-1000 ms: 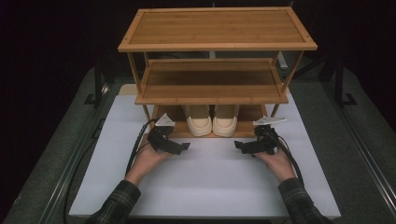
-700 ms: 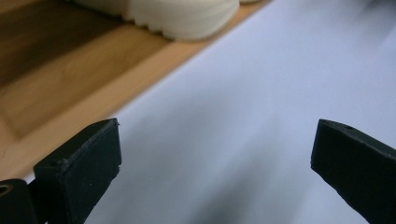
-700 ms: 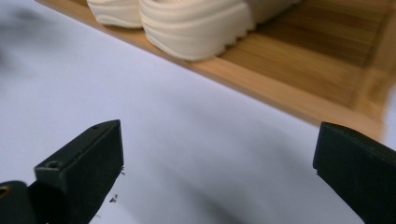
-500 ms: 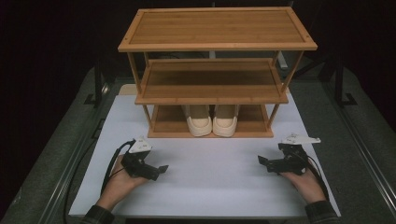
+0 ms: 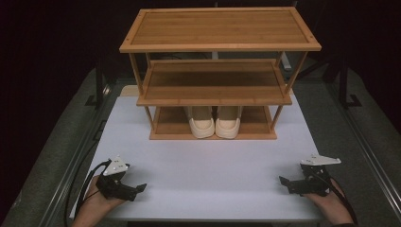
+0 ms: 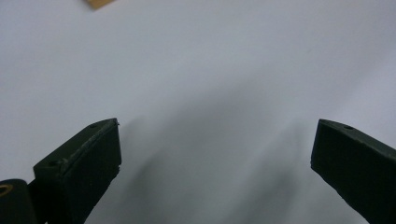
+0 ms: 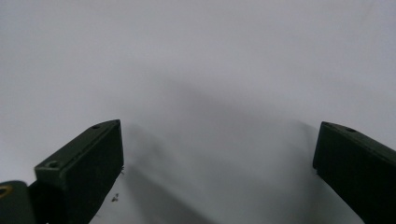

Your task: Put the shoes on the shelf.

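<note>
A pair of cream shoes (image 5: 215, 126) stands side by side on the bottom shelf of a three-tier bamboo rack (image 5: 220, 45), toes toward me. My left gripper (image 5: 138, 189) rests low at the near left corner of the white table (image 5: 208, 170), held by a hand. At the near right corner sits my right gripper (image 5: 283, 181), pointing inward. In the left gripper view the gripper (image 6: 212, 154) is open, its black jaws wide apart over bare white surface. The right gripper (image 7: 217, 154) is open in its own view too, with nothing between its jaws.
The rack stands at the far middle of the table, its top and middle shelves bare. Cables trail from both grippers toward the near edge. Grey floor and dark stand legs (image 5: 97, 87) flank the table. A corner of the rack's wood (image 6: 99, 3) peeks into the left gripper view.
Both grippers have drawn back from the rack's bottom shelf toward me and spread outward to the table's near corners. The shoes stay on the bottom shelf.
</note>
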{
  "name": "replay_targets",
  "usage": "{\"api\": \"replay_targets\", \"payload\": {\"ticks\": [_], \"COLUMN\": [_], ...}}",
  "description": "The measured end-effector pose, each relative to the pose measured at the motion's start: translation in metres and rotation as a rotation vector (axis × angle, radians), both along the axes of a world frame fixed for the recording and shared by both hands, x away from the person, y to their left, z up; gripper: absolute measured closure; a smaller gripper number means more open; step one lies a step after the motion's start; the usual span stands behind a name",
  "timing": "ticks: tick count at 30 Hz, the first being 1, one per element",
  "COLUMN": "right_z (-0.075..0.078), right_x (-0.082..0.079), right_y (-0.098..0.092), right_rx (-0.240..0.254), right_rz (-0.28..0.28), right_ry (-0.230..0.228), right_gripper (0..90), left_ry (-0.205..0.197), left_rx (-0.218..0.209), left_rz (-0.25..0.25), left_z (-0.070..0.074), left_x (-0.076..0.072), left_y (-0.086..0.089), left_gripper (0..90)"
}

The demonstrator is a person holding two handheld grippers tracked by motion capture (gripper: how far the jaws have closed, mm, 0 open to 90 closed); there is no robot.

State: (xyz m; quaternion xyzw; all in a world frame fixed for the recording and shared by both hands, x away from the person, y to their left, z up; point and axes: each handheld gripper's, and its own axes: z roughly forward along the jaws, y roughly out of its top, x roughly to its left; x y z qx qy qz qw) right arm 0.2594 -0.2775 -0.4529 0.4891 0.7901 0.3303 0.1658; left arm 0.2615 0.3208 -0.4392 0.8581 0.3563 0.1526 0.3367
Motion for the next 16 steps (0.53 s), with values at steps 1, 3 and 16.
{"api": "replay_targets", "payload": {"ticks": [1,3,16], "right_z": [-0.002,-0.004,-0.005], "right_x": [-0.001,-0.004,-0.006], "right_y": [-0.002,-0.005,-0.003], "right_rx": [-0.012,-0.006,-0.041], "right_rz": [0.000,0.000,0.005], "right_ry": [0.002,-0.015,-0.029], "right_gripper": [1.6,1.6,1.5], "left_ry": [0.001,0.013,0.008], "left_rx": [0.008,0.002,-0.006], "left_rz": [0.005,0.010,0.003], "left_z": [-0.002,-0.005,-0.012], "left_x": [0.000,0.000,-0.001], "left_y": [0.002,0.005,0.005], "left_gripper": [1.4,1.4,0.0]}}
